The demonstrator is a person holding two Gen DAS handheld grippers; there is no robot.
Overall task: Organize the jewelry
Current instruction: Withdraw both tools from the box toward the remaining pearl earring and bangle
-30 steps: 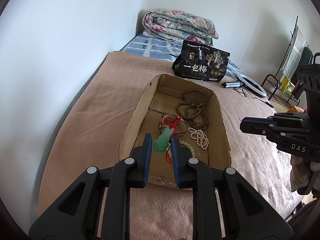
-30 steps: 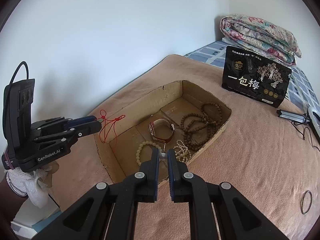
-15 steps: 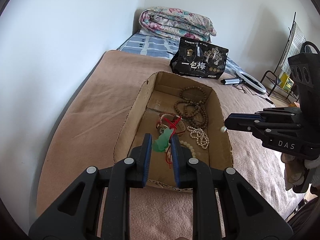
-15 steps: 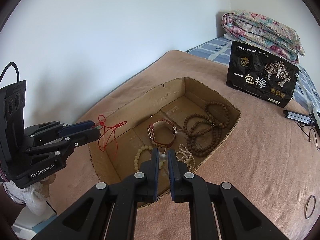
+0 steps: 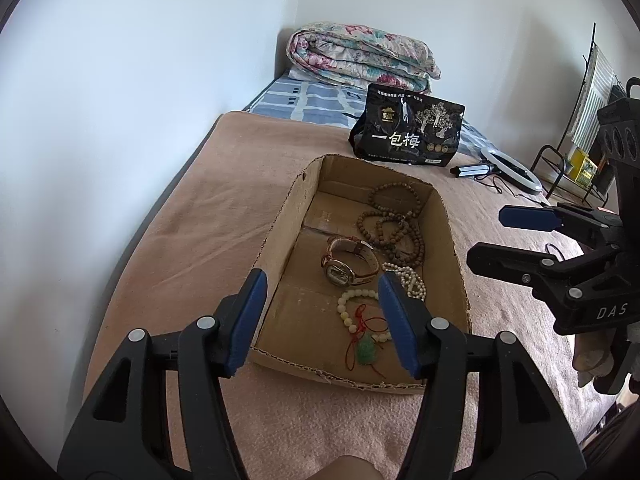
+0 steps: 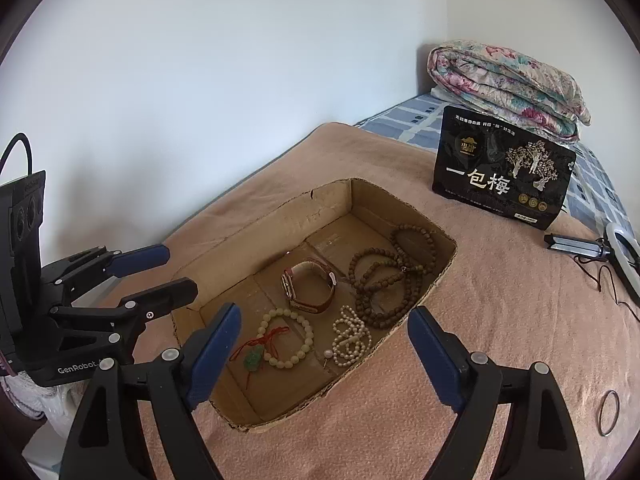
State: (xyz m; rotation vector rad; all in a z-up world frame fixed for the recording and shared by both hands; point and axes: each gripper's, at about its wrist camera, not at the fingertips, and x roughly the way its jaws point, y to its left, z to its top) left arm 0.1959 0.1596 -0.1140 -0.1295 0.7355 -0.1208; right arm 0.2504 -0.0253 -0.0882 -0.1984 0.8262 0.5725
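Note:
An open cardboard box (image 5: 280,240) (image 6: 256,224) lies on the bed. Inside lie a green pendant on red cord (image 5: 366,350) (image 6: 254,356), a pale bead bracelet (image 5: 352,308) (image 6: 286,336), a watch with a brown strap (image 5: 348,260) (image 6: 310,284), a white pearl strand (image 5: 408,280) (image 6: 350,336) with a small pearl earring (image 6: 329,354) beside it, and brown wooden bead strings (image 5: 394,220) (image 6: 388,272). My left gripper (image 5: 322,322) (image 6: 160,276) is open and empty at the box's near end. My right gripper (image 6: 324,350) (image 5: 496,236) is open and empty over the box's right side.
A black snack bag (image 5: 408,130) (image 6: 502,168) stands beyond the box. A folded floral quilt (image 5: 360,56) (image 6: 508,80) lies by the wall. A ring light and black cable (image 5: 512,168) (image 6: 618,256) lie on the right. A thin dark ring (image 6: 608,412) lies on the blanket.
Both grippers have opened. The green pendant with its red cord dropped from the left gripper into the box. The small pearl piece left the right gripper and lies by the pearl strand.

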